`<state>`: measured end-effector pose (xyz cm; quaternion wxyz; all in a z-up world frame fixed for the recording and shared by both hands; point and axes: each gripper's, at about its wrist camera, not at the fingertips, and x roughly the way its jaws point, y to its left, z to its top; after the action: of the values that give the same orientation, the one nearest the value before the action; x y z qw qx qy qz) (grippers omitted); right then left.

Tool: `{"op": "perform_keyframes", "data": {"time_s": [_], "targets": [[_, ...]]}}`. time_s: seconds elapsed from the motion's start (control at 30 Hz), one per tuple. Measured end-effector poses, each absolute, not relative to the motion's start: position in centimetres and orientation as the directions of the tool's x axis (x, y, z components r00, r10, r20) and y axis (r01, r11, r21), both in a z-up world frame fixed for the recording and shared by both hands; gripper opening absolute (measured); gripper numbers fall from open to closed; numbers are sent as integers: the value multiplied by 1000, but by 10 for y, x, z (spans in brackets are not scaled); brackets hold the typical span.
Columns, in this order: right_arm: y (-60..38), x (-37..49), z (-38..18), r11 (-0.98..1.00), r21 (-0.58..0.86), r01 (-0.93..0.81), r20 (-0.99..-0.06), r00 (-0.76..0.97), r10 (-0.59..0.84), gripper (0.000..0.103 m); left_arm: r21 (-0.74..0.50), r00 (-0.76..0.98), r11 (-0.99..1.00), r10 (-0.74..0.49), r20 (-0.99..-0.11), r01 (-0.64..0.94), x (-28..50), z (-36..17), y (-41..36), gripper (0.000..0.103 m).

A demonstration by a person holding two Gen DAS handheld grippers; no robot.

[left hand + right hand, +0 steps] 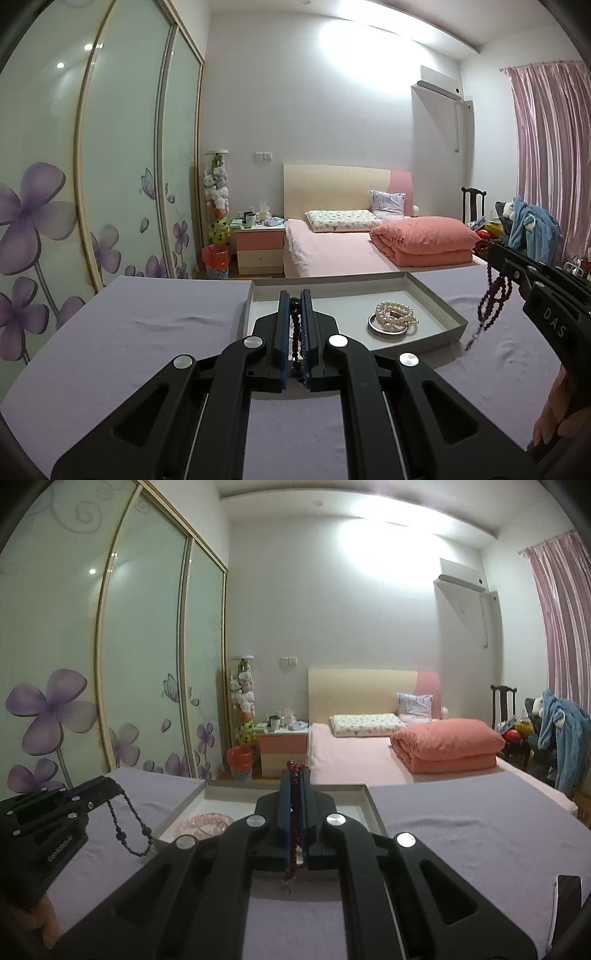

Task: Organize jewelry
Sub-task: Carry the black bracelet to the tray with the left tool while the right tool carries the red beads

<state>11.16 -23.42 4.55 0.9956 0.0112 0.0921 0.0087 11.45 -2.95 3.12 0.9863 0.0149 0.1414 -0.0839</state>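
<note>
Dark red beads point(493, 299), cream pearls point(396, 313), grey tray point(436, 295), lilac cloth point(147, 325)

Left gripper point(294, 295): matte black moulded linkage arms with elongated cut-out slots, joined by round silver pivot caps; the two fingers carry blue pads point(283, 332) on their inner faces. Right gripper point(294, 775): identical black frame, silver pivots and blue-lined fingers. Seen from the side, the right gripper's housing bears white lettering "DAS" and small silver screws, while the left gripper's housing reads "GenRobot.AI". Bare skin of the person's right hand point(554, 417) shows at the handle, as does the left hand point(33, 919).
</note>
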Motion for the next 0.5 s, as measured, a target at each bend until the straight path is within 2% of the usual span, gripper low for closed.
{"op": "perform_keyframes", "data": {"time_s": [0.5], "targets": [[-234, 117, 44, 1000, 28, -3, -169, 986, 7, 5, -7, 944, 984, -170, -283, 175, 118, 31, -29, 7]]}}
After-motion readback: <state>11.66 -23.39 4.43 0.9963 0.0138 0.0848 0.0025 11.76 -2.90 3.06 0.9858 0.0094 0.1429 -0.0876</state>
